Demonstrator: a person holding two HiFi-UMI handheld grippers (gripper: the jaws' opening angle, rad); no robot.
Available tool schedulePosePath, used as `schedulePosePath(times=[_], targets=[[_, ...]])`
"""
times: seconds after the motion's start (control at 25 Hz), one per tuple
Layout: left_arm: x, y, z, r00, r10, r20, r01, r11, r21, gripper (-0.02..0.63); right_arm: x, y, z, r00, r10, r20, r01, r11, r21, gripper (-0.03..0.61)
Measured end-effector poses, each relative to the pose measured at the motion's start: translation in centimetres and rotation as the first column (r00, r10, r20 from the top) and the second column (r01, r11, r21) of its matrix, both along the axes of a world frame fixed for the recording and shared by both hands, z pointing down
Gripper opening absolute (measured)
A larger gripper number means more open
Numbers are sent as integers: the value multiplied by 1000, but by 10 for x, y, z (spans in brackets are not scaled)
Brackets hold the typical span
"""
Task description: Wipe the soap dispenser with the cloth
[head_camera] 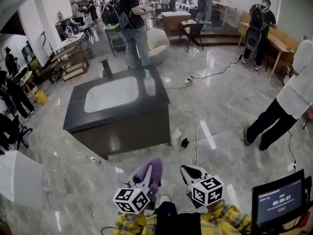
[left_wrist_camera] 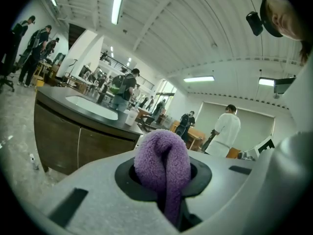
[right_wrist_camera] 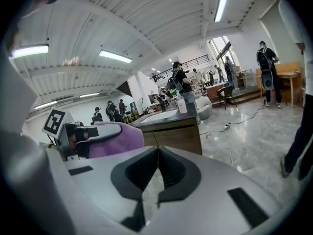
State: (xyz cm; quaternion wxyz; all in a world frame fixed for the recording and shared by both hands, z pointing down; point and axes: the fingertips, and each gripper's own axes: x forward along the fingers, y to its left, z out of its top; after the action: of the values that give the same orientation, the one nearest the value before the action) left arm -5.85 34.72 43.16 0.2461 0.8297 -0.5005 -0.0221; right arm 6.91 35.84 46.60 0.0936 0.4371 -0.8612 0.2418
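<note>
A purple cloth is folded up between the jaws of my left gripper, which is shut on it; the cloth shows low in the head view too. My right gripper is beside it, shut with nothing between its jaws. The soap dispenser, a pale bottle with a pump, stands on the right side of the dark sink counter, well ahead of both grippers. It also shows small in the left gripper view as the soap dispenser and in the right gripper view as the soap dispenser.
The counter holds a white basin and a dark tap. A person stands behind it, another person to the right. Cables run over the glossy floor, and a small white box sits by the counter. A monitor is at lower right.
</note>
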Motion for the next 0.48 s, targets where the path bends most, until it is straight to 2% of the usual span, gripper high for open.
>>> schedulePosePath(times=[0.48], targets=[[-30,-64,11,999,44,-13,-45,999,-20,43,-31,-57,6,999,37,-17,-38,999,-13,6]])
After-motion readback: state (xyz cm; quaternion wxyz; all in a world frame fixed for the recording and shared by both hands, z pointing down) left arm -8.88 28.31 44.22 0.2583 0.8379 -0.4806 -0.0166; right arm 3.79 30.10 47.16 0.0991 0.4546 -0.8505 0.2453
